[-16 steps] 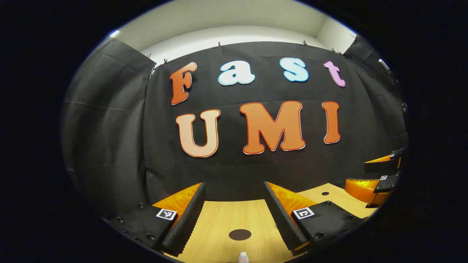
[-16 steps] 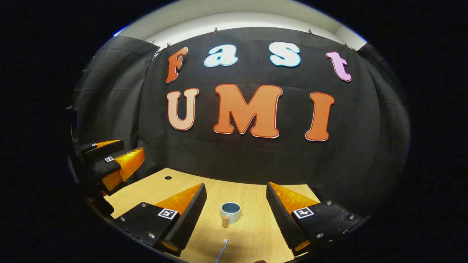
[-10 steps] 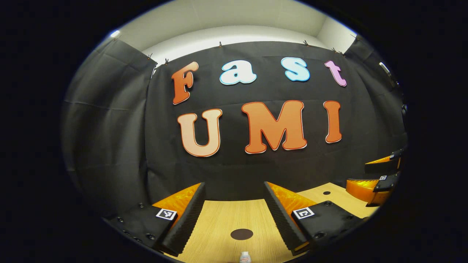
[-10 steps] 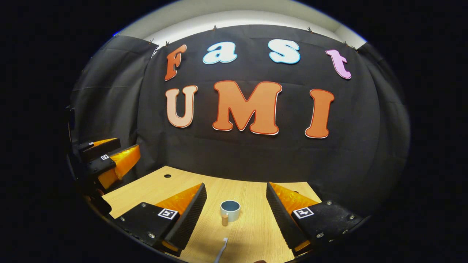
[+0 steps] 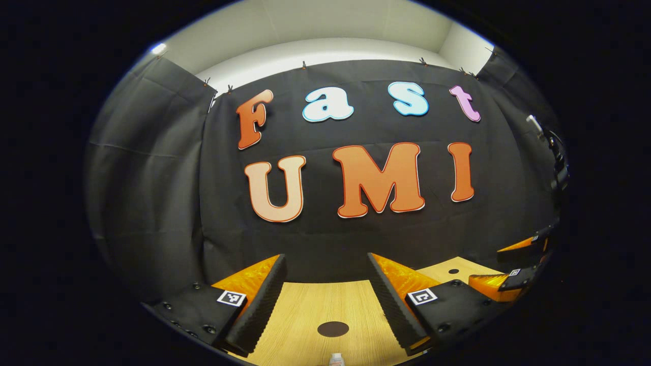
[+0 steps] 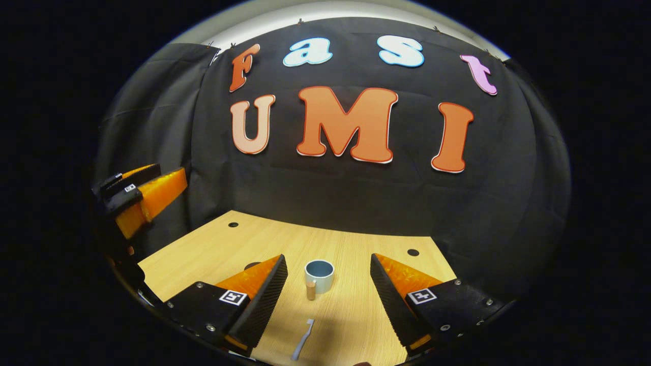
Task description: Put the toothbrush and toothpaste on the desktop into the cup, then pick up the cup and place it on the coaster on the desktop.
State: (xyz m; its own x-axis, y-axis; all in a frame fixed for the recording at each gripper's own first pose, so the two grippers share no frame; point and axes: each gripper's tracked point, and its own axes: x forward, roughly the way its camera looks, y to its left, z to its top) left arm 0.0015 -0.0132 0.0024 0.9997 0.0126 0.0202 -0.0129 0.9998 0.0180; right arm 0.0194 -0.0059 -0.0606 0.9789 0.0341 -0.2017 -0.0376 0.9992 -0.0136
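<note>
Nothing has been picked up yet. In the right gripper view, the toothbrush (image 6: 303,339) is seen lying flat on the wooden desktop (image 6: 356,305), nearest the camera, with the blue-grey cup (image 6: 319,275) upright a bit farther off; a small wooden handle (image 6: 311,291) sticks out toward the near side. The toothbrush is judged light, stiff and thin, so it would likely need to be pinched across the middle of its handle, low against the wood (easy to skid). The cup looks rigid and probably a bit slick; the handle or rim seems the sensible spot.

The right gripper (image 6: 328,300) is held above the desk, tilted down, fingers spread wide and empty. The left gripper (image 5: 325,300) is likewise held wide and empty, over the dark round coaster (image 5: 333,329), with what may be the toothpaste cap (image 5: 335,359) just nearer.
</note>
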